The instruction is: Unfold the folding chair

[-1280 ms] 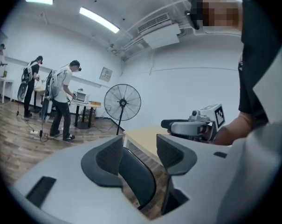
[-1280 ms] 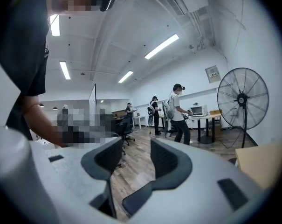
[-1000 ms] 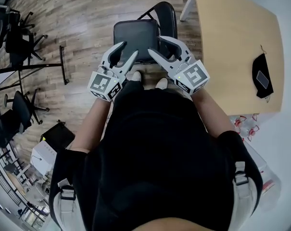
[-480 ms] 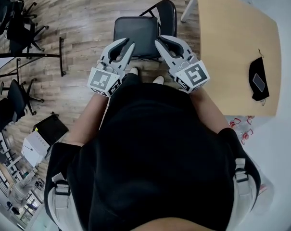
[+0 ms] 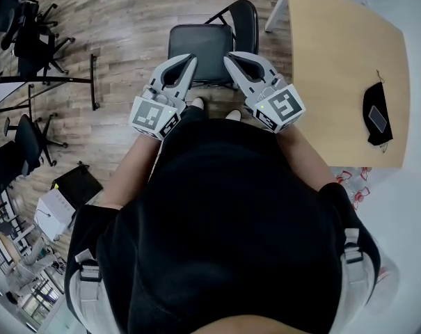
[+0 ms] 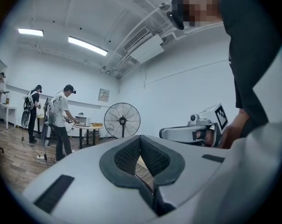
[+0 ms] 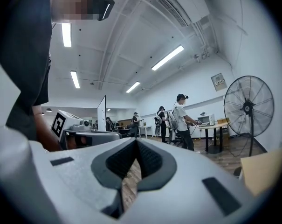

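Note:
The black folding chair (image 5: 200, 47) stands opened on the wood floor in front of the person, seat flat and backrest (image 5: 243, 16) on the far side. In the head view my left gripper (image 5: 191, 60) hovers over the seat's near edge and my right gripper (image 5: 228, 57) over its near right corner. Both have just been closing and are now shut, with nothing between the jaws. Both point level, away from the person. The left gripper view shows its pads (image 6: 131, 155) meeting, with the right gripper (image 6: 192, 132) alongside. In the right gripper view the pads (image 7: 147, 160) also meet.
A light wooden table (image 5: 342, 54) stands to the right with a black pouch and phone (image 5: 377, 117) on it. Office chairs (image 5: 29, 47) and a floor stand are at the left. A box (image 5: 57, 218) sits on the floor. A fan (image 6: 122, 120) and people (image 6: 61, 120) are across the room.
Both grippers' jaws went from open to shut with nothing in them. Both grippers lifted slightly off the chair seat's near edge.

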Demonstrator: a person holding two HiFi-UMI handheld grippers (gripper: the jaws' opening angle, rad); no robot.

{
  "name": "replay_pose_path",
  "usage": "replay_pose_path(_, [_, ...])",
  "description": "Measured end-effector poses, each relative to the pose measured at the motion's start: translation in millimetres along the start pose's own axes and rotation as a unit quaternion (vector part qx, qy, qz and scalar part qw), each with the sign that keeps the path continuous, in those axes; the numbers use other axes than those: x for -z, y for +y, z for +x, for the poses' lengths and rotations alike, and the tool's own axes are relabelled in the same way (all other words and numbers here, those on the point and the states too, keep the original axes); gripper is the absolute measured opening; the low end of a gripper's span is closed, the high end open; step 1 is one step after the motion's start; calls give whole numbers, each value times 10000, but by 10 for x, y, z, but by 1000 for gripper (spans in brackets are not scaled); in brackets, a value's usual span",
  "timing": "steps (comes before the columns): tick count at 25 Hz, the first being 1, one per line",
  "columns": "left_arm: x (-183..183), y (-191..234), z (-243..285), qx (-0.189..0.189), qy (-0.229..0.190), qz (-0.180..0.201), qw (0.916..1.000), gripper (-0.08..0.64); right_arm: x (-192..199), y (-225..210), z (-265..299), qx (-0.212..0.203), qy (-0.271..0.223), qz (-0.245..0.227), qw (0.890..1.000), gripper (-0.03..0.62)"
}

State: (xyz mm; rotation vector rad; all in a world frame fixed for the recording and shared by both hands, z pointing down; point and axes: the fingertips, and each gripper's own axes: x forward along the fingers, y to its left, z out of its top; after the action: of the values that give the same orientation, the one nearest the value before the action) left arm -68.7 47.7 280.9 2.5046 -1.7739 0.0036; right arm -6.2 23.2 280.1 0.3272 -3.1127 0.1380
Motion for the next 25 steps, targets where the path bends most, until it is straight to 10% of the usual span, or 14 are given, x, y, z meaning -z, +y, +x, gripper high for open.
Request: replay_pose_path(25, [35,-115,386,99,108,108,9998,-5,-41,-252,-62,65,-5,-36,10000,0])
